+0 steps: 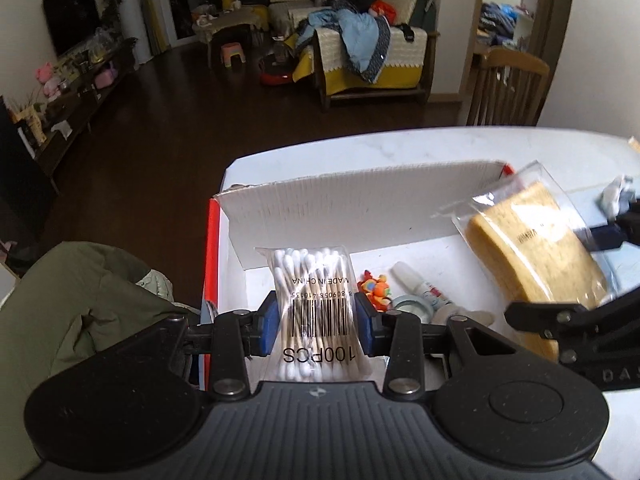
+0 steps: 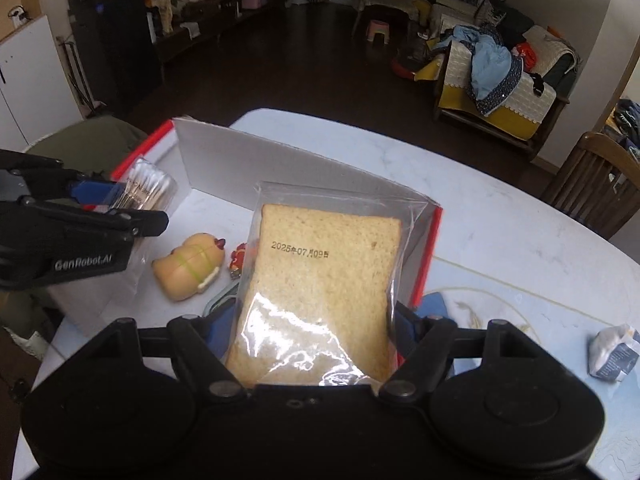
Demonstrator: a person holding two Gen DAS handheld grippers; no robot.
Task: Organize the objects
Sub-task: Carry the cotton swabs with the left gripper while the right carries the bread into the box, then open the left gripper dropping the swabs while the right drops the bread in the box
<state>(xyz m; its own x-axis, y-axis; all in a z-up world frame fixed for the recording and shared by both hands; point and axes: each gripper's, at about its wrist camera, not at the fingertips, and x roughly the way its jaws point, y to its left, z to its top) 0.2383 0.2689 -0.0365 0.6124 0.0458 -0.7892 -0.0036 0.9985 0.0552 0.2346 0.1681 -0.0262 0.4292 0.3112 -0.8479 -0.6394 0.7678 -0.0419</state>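
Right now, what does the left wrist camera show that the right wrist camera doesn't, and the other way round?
Only the left wrist view shows the barcode on the clear packet of cotton swabs and a small white tube in the box.

Only the right wrist view shows the date stamped on the bagged slice of bread, a tan plush toy and a crumpled white wrapper on the table.

Both show the white cardboard box, the left gripper clamping the swabs and the right gripper clamping the bread.

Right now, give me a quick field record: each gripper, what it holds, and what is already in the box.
left gripper: shut on cotton swab pack, above box
right gripper: shut on bagged bread slice, above box
box: open, white inside, red outside, on the white table
inside box: plush toy, small orange toy, small bottle
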